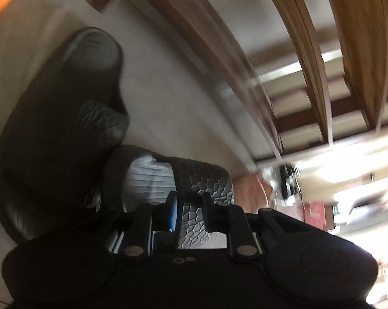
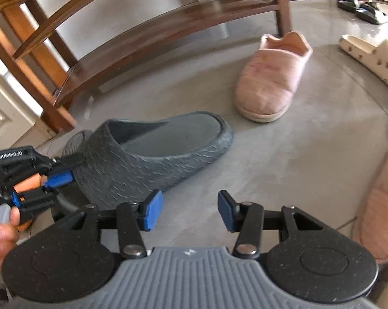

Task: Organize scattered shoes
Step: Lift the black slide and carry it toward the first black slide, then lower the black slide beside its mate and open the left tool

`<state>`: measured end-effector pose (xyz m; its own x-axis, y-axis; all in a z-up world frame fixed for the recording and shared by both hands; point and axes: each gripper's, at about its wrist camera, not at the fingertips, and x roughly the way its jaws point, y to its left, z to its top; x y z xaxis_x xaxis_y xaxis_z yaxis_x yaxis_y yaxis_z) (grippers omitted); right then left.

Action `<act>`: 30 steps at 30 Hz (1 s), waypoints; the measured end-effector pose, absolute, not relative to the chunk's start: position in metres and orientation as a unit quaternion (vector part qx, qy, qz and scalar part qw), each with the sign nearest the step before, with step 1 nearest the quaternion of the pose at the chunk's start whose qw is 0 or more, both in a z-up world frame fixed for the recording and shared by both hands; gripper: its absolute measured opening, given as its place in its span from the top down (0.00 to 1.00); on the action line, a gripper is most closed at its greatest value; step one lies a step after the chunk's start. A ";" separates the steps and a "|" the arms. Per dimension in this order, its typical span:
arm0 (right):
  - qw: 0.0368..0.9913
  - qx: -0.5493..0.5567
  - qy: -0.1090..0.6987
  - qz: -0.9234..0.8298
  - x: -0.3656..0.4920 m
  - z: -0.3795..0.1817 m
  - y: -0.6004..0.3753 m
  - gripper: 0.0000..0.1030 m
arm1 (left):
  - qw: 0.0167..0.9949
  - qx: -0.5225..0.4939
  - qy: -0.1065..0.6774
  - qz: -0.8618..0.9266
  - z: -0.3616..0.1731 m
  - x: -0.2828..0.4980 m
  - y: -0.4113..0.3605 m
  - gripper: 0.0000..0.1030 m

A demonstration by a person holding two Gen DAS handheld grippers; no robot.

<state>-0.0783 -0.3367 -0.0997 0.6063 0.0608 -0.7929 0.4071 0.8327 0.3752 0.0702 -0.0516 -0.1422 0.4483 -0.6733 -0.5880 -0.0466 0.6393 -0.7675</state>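
My left gripper is shut on the scaly upper of a dark grey slipper, and the view is blurred. A second dark slipper lies close on its left, toe pointing away. In the right wrist view the same grey slipper rests on the floor, with the left gripper clamped on the edge of its upper from the left. My right gripper hangs open just in front of that slipper, nothing between its blue pads.
A wooden shoe rack stands behind the grey slipper. A pink slipper sits by its leg, another pink slipper at the right edge. A cream slide and black sandals lie farther right. A hand holds the left tool.
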 end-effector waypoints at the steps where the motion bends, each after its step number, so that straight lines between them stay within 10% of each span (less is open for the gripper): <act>1: 0.855 0.268 0.433 -0.096 -0.075 -0.101 -0.335 0.50 | 0.773 -0.375 0.476 -0.189 -0.140 0.071 -0.045 0.84; 30: 0.858 0.061 0.499 0.105 0.011 -0.150 -0.333 0.36 | 0.784 -0.340 0.484 -0.189 -0.176 0.027 -0.073 0.82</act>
